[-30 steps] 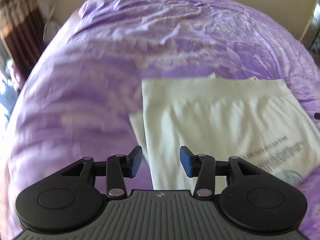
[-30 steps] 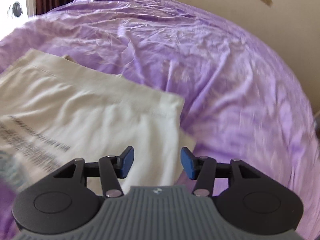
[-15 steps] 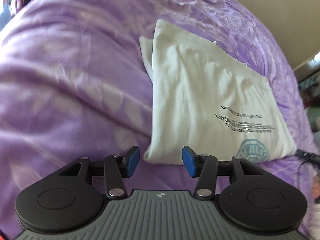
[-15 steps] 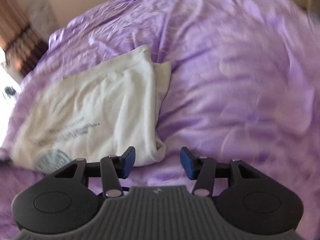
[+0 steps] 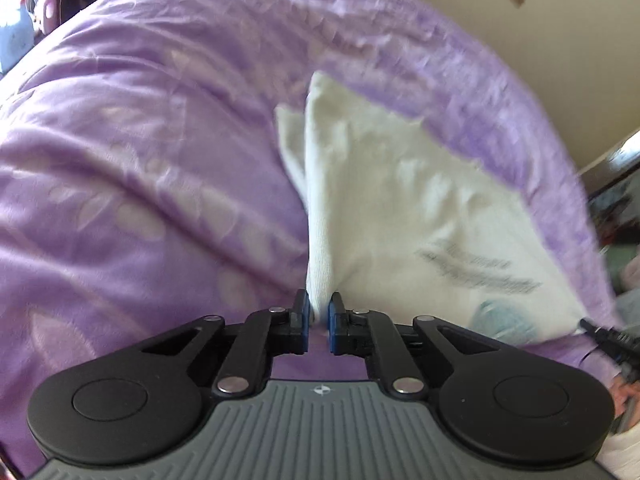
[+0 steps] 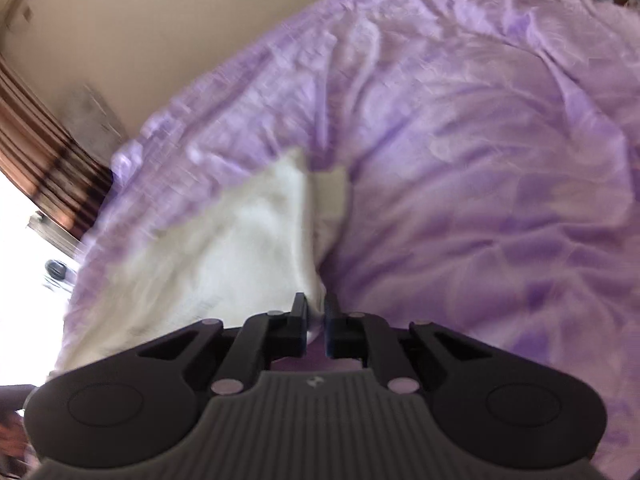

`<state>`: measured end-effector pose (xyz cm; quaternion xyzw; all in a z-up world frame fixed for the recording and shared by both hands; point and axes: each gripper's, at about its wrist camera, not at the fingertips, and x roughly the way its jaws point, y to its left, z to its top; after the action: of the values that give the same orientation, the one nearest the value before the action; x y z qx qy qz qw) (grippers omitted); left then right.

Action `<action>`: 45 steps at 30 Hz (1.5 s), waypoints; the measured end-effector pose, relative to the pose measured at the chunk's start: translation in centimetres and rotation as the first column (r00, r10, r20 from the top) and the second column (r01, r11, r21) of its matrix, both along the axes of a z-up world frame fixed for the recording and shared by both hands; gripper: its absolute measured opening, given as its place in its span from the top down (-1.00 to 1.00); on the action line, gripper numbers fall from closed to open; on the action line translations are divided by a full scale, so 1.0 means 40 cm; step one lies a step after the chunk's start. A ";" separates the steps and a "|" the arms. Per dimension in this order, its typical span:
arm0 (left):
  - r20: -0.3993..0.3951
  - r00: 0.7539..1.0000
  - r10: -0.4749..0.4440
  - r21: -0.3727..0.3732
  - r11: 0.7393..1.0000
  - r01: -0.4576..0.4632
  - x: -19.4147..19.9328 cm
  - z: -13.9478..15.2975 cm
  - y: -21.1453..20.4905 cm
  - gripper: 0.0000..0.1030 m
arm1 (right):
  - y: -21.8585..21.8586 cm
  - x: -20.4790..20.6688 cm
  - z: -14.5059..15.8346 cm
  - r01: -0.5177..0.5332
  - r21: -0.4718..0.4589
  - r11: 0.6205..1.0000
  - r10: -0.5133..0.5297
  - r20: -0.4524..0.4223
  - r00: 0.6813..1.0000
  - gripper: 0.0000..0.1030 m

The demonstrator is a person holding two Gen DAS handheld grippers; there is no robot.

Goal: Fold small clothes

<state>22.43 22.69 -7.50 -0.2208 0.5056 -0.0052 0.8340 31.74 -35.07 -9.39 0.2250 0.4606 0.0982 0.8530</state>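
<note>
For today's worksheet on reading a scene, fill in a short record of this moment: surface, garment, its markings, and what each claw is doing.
Surface: purple bedspread, wrinkled
Garment: white folded shirt lying on the bedspread
Markings: dark printed lines and a bluish round logo, blurred
Left claw: shut on a near corner of the shirt
Right claw: shut on the other near corner of the shirt
Image quality: both views motion-blurred

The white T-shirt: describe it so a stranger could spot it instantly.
A purple bedspread covers the whole bed. On it lies the white T-shirt, folded, with both grippers pinching its near corners. It is the only pale cloth there, with dark printed lines and a bluish round emblem.
</note>
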 end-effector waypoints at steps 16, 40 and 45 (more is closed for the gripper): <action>-0.211 0.971 -0.109 0.291 0.942 0.169 0.074 -0.052 -0.089 0.56 | 0.032 -0.001 -0.063 -0.089 -0.215 0.973 0.075 -0.073 0.995 0.83; 0.005 0.895 -0.446 0.298 0.855 0.425 0.444 -0.130 -0.465 0.55 | 0.024 0.351 -0.208 -0.020 0.170 0.985 0.023 -0.016 1.000 0.02; 0.030 0.914 -0.405 0.299 0.876 0.378 0.574 -0.168 -0.491 0.59 | 0.004 0.391 -0.246 -0.020 0.243 0.970 0.025 -0.018 1.000 0.21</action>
<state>45.39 3.06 -14.22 0.0096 0.4964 -0.1107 0.8609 47.39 -34.89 -19.24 0.3235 0.4568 0.1612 0.8129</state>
